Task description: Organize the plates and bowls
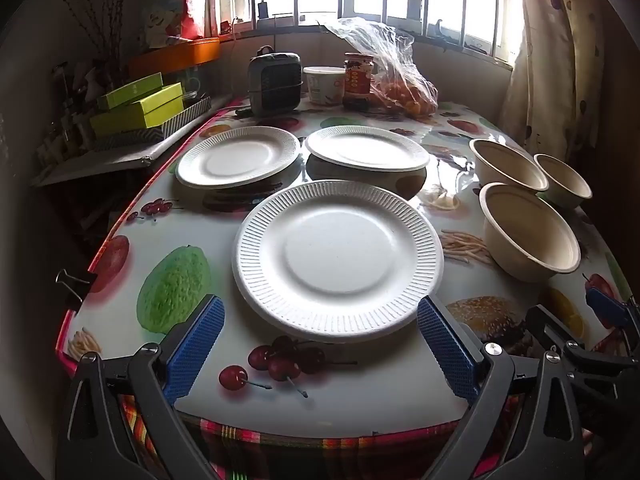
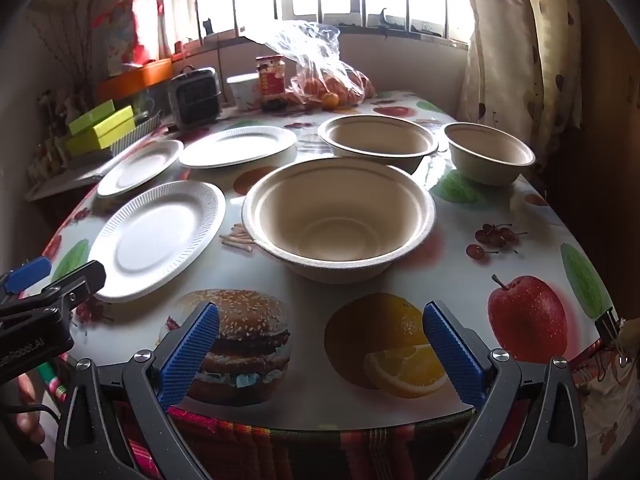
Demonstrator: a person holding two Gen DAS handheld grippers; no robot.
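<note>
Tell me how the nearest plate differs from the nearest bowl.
The nearest plate is white, flat and shallow with a ribbed rim; the nearest bowl is beige, deep and smooth-rimmed. The plate lies ahead of the left gripper, the bowl ahead of the right gripper. Both look disposable, sit upright and are empty.

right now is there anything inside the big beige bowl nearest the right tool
Nothing shows inside the large beige paper bowl: its floor and far wall are bare. The inner face of its near wall is hidden below the rim, as is the fruit-print tablecloth beneath it.
</note>
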